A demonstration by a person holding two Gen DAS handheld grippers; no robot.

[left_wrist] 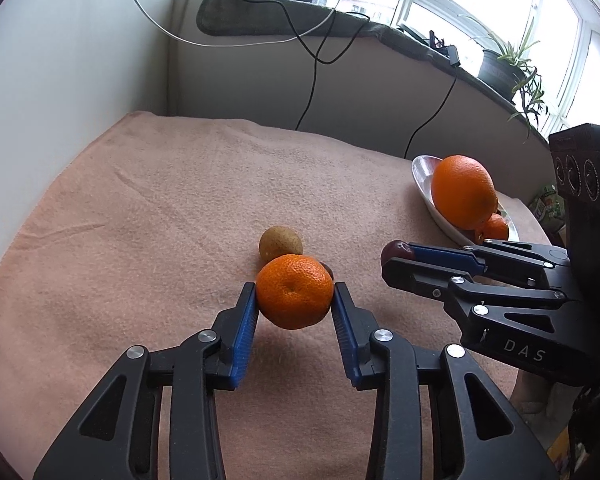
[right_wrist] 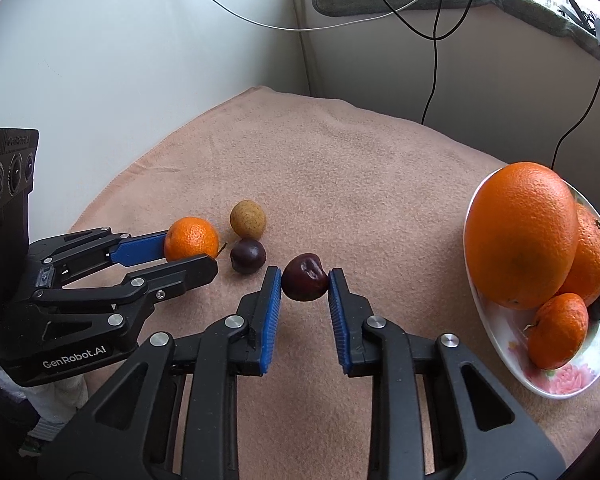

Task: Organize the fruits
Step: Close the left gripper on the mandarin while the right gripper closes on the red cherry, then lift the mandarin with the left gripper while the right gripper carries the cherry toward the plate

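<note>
Peach towel (right_wrist: 360,168) covers the counter, window sill w/ cables behind. Plate (right_wrist: 556,384) at right, big orange (right_wrist: 520,236) hiding others. Left gripper (left_wrist: 295,294) clamps mandarin (left_wrist: 294,290); right gripper (right_wrist: 305,278) clamps cherry (right_wrist: 305,278). Second cherry (right_wrist: 247,255) half-hidden.

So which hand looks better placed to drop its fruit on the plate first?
The right gripper, probably: it holds the cherry nearer the plate, while the left gripper with its tangerine is farther off.

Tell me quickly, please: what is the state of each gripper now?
Left gripper: closed on the mandarin.
Right gripper: closed on the dark red cherry.
</note>
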